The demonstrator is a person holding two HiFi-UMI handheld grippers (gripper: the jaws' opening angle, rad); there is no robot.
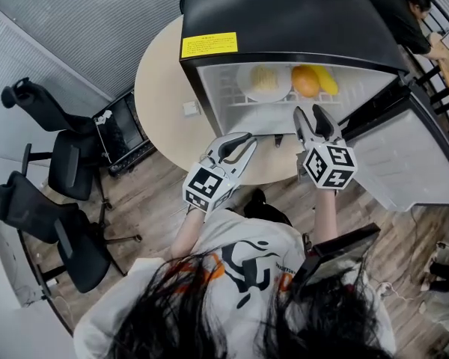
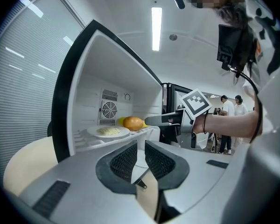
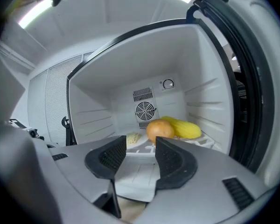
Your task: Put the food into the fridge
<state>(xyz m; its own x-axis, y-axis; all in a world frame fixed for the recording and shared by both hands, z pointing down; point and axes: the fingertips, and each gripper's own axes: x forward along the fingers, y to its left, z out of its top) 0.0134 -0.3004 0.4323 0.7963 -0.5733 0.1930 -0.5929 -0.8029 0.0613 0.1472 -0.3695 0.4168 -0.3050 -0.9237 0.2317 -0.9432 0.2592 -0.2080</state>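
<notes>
Judging by how things lie, the loading looks done, so I take the step in hand to be backing out and shutting the door (image 1: pixel 404 155). The food sits on the white wire shelf (image 1: pixel 232 99) inside the fridge (image 1: pixel 284 21). There is a round white plate (image 1: pixel 263 81) with a pale, stringy heap, a smooth glossy orange (image 1: pixel 305 81) just beside it, and a long matte yellow piece (image 1: pixel 328 79) against the orange; whether it is corn or fruit I cannot tell. Both tongs hang just outside the opening, empty. The left tongs (image 1: pixel 243 142) show only a slim gap between their ribbed black pads, and the right tongs (image 1: pixel 308 118) stand moderately apart with nothing between them. I would draw both straight back, level, so neither clips the shelf lip or nudges the plate, which would slide easily on those thin bars. For the door I would push with the flat outer side of the right tongs near the free edge, since its moulded white liner is hard and slick. The cabinet is a glossy black box on a smooth, round, cream tabletop (image 1: pixel 161 88), so I would brace it with the left tongs to stop it skating.
</notes>
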